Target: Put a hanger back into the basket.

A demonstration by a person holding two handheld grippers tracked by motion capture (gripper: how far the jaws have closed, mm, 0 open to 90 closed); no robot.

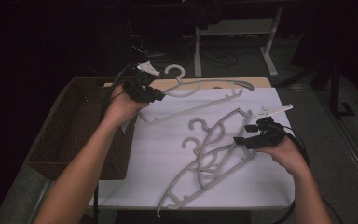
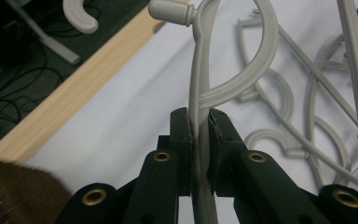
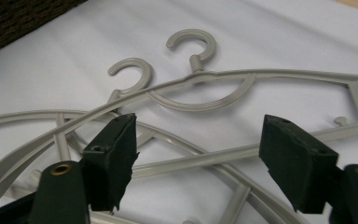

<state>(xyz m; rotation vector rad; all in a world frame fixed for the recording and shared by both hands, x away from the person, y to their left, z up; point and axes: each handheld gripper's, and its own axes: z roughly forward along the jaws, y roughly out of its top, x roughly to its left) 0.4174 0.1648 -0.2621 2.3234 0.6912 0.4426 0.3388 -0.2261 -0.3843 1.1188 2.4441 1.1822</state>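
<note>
My left gripper (image 1: 160,94) is shut on the upper arm of a grey plastic hanger (image 1: 214,84), which is lifted and tilted over the far side of the white sheet (image 1: 158,154). In the left gripper view the pads (image 2: 182,135) pinch the held hanger's thin bar (image 2: 199,84) just below its hook. Two more grey hangers (image 1: 223,122) (image 1: 186,175) lie crossed on the sheet. My right gripper (image 1: 244,134) hovers open over their right ends. In the right gripper view its gripper (image 3: 205,158) has wide-set jaws straddling the hanger bars (image 3: 191,161), touching nothing.
A brown wicker basket (image 1: 81,126) stands to the left of the sheet, right by my left forearm. The table's wooden edge (image 1: 256,82) runs along the far side. Beyond it are dark floor, cables and a white table frame (image 1: 270,51).
</note>
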